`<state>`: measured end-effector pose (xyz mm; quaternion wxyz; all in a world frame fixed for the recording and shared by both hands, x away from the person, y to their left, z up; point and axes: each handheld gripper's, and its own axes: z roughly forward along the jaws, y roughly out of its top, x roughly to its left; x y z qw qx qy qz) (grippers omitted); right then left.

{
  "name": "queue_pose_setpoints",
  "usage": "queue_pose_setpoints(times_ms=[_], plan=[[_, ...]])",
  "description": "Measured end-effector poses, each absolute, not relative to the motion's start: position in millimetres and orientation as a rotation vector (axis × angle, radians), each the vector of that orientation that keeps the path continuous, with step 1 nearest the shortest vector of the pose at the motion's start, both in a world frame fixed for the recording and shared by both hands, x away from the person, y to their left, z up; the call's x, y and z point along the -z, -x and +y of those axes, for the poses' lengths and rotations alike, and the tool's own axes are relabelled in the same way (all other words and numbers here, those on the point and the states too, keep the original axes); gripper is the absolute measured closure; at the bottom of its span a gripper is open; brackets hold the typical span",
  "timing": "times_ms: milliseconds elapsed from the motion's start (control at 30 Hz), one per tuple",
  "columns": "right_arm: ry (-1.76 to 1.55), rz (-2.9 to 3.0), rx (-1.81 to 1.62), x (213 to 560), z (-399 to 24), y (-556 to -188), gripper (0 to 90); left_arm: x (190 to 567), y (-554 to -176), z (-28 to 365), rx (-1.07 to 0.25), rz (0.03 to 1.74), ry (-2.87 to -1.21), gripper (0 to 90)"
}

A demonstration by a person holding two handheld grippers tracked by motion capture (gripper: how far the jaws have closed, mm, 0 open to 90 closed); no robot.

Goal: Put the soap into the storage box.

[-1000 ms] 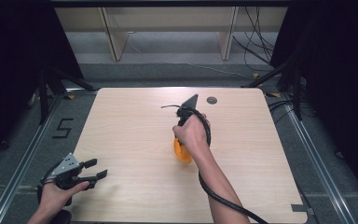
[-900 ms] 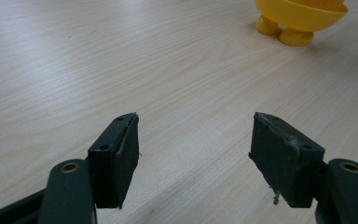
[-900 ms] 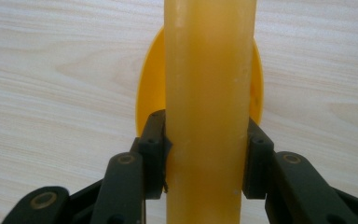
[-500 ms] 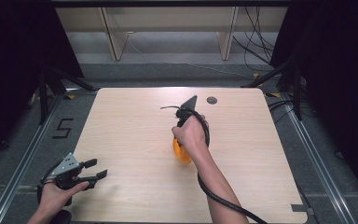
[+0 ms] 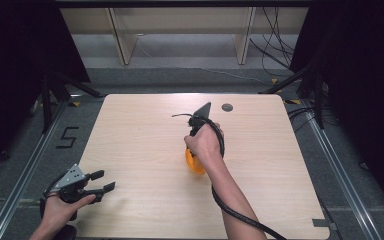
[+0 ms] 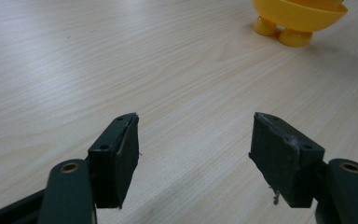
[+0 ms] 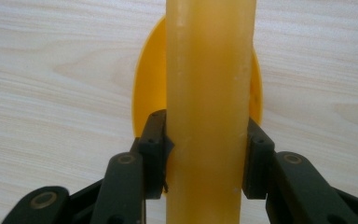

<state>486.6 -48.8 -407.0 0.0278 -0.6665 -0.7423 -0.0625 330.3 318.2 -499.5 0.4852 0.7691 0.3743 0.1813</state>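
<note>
Nothing has moved since a second ago. High view: we see the right tool (image 5: 198,131) mid-worktop (image 5: 140,125) over the yellow dish (image 5: 195,162), the left tool (image 5: 101,183) at the near-left corner. Left gripper view: jaws wide apart, empty, dish (image 6: 303,18) far off. Right gripper view: jaws clamp the yellow cylinder (image 7: 209,93) above the dish

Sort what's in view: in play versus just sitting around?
In play:
- right gripper, shut on the yellow cylinder
- yellow dish on stubby feet, directly beneath the cylinder

Just around:
- left gripper, open, idle near the table's near-left corner
- dark round insert at the table's far edge
- "5" marking on the floor
</note>
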Motion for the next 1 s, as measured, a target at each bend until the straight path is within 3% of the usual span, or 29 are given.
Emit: queue_pose_setpoints(times_ms=[333,567,1000], plan=[[2.041,-2.321,0.179,405.7,-47.5,-486.9,59.9,499.6,-330.4,318.1,-0.441,0.909,-1.874,31.8],[2.026,-2.373,0.170,407.6,-48.6,-486.5,50.4,499.4,-330.2,318.1,-0.441,0.910,-1.874,31.8],[2.021,-2.373,0.197,401.1,-48.4,-483.7,43.1,499.5,-330.2,318.2,-0.440,0.911,-1.873,31.8]])
